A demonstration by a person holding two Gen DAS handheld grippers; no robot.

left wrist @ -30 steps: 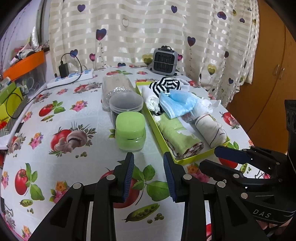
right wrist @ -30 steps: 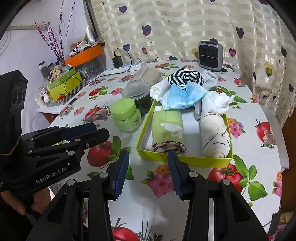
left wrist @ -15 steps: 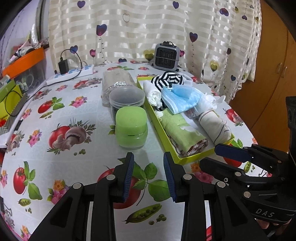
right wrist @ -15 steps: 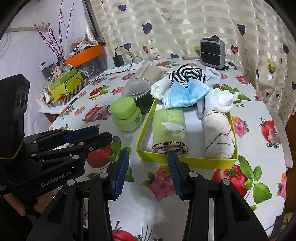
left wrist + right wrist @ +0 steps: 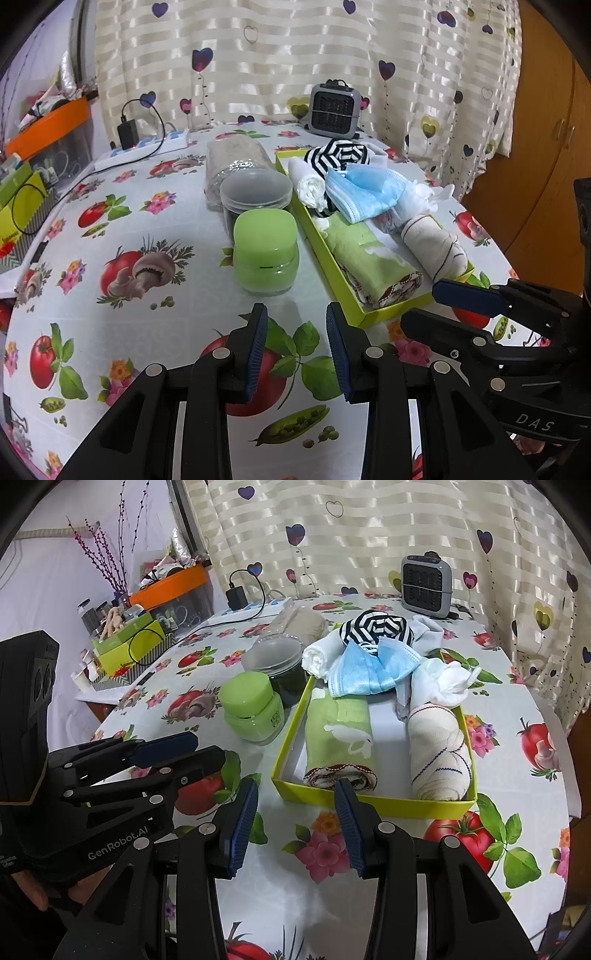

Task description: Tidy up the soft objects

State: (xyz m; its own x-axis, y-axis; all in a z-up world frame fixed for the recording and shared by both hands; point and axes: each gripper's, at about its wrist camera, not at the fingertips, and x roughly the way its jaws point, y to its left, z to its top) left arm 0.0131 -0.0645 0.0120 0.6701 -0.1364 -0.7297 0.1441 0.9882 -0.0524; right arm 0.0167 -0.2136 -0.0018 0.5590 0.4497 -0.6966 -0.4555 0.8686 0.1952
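Note:
A yellow-green tray (image 5: 369,802) (image 5: 391,312) holds a rolled green towel (image 5: 340,738) (image 5: 369,262), a rolled cream cloth (image 5: 437,753) (image 5: 436,243), a blue face mask (image 5: 369,668) (image 5: 362,188), a white roll (image 5: 317,657), a striped black-and-white cloth (image 5: 376,626) (image 5: 338,157) and crumpled white cloths (image 5: 443,679). My left gripper (image 5: 296,350) is open and empty over the tablecloth, in front of a green jar. My right gripper (image 5: 295,823) is open and empty, just in front of the tray's near edge.
A green lidded jar (image 5: 266,251) (image 5: 253,707), a clear-lidded dark jar (image 5: 256,195) and a lying plastic bottle (image 5: 232,162) stand left of the tray. A small grey heater (image 5: 334,109), a power strip (image 5: 147,146) and boxes (image 5: 129,646) are at the back and left.
Both grippers have edged slightly forward toward the tray and jar. Their jaws stay open and nothing was taken hold of.

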